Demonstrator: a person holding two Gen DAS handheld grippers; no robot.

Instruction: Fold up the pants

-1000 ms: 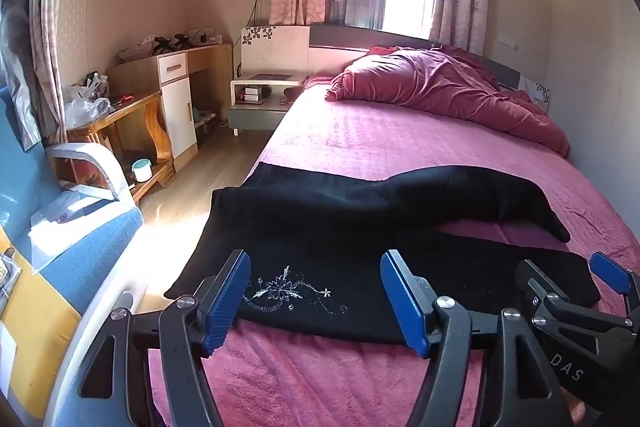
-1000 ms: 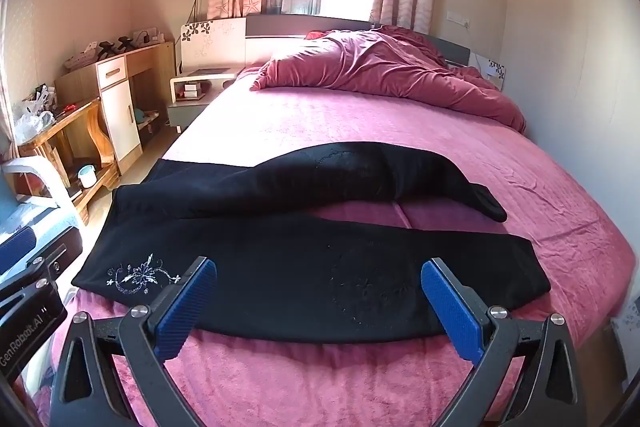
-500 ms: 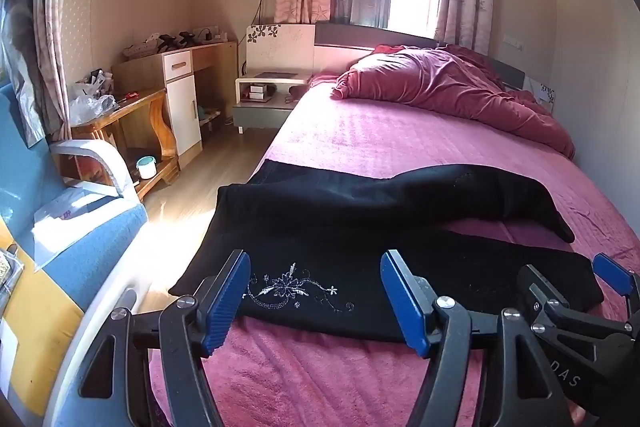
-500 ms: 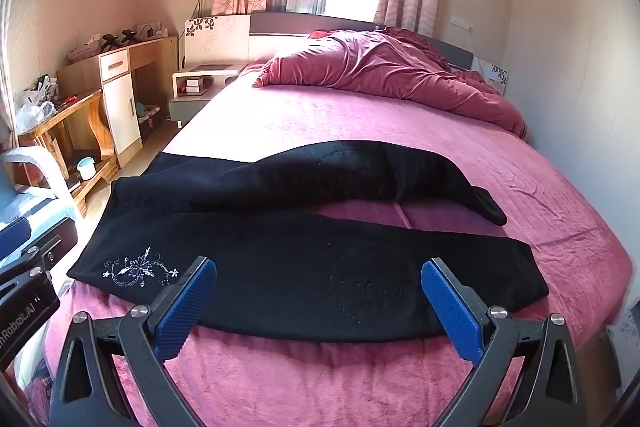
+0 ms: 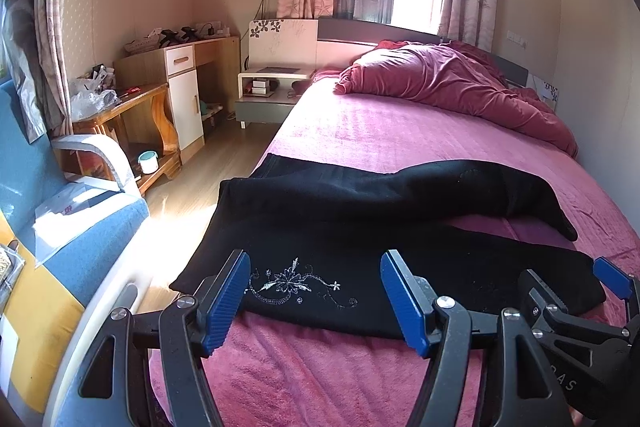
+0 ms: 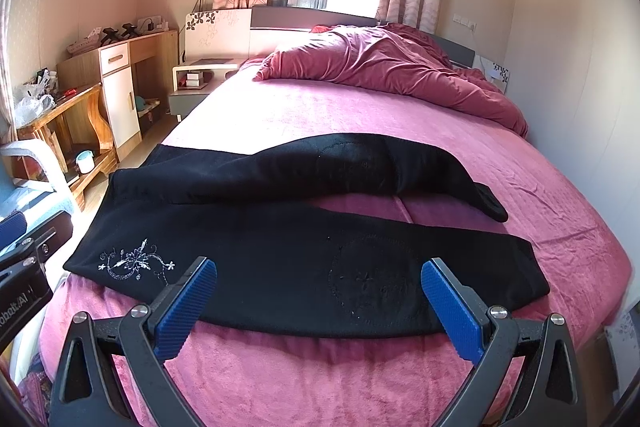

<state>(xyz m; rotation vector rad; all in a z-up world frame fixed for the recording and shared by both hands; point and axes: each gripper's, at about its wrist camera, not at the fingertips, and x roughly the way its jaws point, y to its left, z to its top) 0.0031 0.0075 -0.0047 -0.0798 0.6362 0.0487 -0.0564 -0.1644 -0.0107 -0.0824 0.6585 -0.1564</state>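
Over the last second both cameras have been raised slightly and drawn back. The black pants (image 6: 304, 267) lie spread, unfolded, across the near bed (image 6: 400, 379). Left gripper (image 5: 316, 291) and right gripper (image 6: 318, 307) are held spread, empty; folding is judged unstarted.

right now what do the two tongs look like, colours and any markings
Both look alike: the left tongs and right tongs have black plastic frames with triangular cut-outs, silver screws at the joints, and blue ribbed pads on the fingers. The right one's body, seen from the left wrist view, carries white letters ending "DAS"; the left one's body shows white lettering partly cut off. No cables or sleeves show.
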